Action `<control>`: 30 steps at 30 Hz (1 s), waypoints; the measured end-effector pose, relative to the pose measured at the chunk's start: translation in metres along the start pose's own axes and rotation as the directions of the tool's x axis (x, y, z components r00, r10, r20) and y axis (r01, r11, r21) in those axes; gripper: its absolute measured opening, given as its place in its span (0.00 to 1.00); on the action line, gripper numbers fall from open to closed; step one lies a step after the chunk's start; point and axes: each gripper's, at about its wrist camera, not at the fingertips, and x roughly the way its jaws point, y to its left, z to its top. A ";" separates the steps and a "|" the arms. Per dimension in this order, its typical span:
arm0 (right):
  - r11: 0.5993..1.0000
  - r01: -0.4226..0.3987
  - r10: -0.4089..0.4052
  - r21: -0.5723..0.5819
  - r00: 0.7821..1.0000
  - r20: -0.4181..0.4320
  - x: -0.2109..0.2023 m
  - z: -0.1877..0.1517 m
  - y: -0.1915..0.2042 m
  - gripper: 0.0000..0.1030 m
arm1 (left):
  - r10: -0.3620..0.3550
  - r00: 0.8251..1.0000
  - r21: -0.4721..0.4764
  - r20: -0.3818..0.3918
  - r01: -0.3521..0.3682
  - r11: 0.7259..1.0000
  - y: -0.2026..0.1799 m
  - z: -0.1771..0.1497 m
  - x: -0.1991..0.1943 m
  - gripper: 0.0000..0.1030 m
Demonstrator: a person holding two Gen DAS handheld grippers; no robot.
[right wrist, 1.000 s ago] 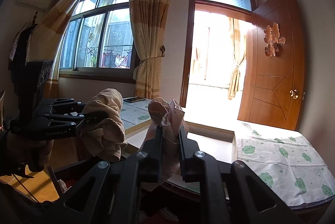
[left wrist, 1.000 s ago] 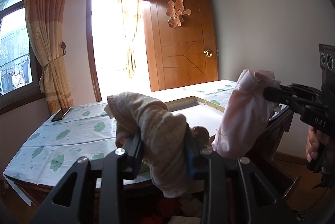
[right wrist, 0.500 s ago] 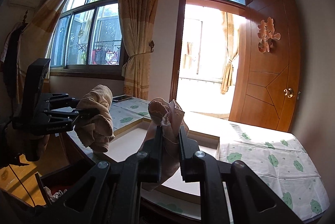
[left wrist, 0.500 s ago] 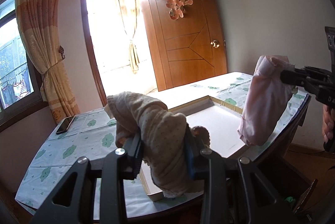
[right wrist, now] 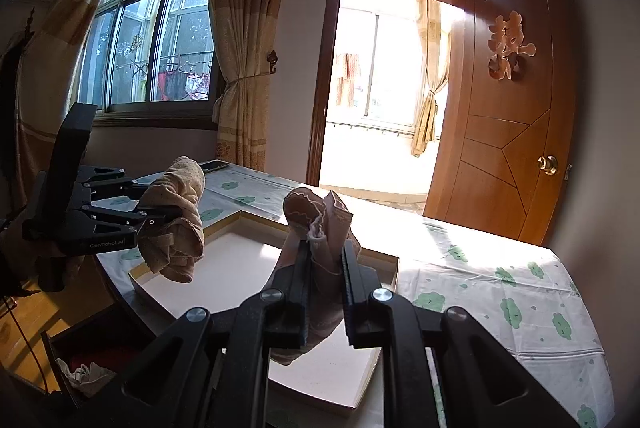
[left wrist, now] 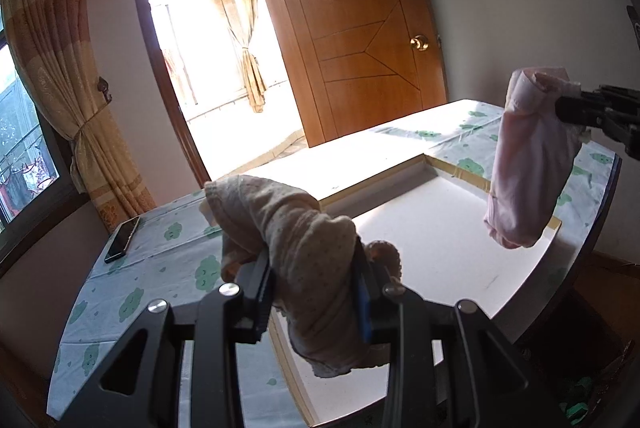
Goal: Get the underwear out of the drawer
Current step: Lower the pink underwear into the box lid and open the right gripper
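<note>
Table [left wrist: 600, 188]: dark wooden edge, top covered by a white cloth [right wrist: 500, 292] printed with green clouds. A shallow white tray [left wrist: 440, 240] with a pale wooden rim lay at the near edge. A phone [left wrist: 122, 239] lay at the far left corner.

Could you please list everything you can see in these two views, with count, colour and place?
beige underwear: one, beige with small dots, hanging from the left gripper above the tray
pink underwear: one, pale pink, hanging from the right gripper above the tray's far side
tray: one, white with a tan rim, lying on the table
table: one, covered by a white cloth with green shapes
phone: one, black, on the table's left part near the curtain
drawer: one, dark wood, open below the table edge, cloth inside
door: one, brown wood, open, pink ornament on it
curtain: tan, tied back beside the window
left gripper: black, shut on the beige underwear
right gripper: black, shut on the pink underwear
</note>
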 end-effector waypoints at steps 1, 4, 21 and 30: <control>1.000 0.004 -0.004 -0.005 1.000 -0.015 0.005 -0.001 -0.001 0.14 | -0.001 1.000 0.004 -0.011 0.001 1.000 0.000 0.001 0.004 0.31; 1.000 0.015 -0.016 -0.015 0.998 -0.057 0.019 -0.003 -0.005 0.14 | -0.002 0.999 0.024 -0.041 0.003 1.000 -0.001 0.006 0.016 0.31; 0.993 0.053 -0.078 -0.109 0.967 -0.244 0.094 0.014 -0.014 0.14 | -0.001 0.974 0.156 -0.228 0.038 0.987 -0.014 0.030 0.098 0.31; 0.987 0.075 -0.114 -0.141 0.948 -0.298 0.125 0.021 -0.010 0.14 | 0.021 0.962 0.134 -0.271 0.016 0.991 -0.014 0.035 0.128 0.31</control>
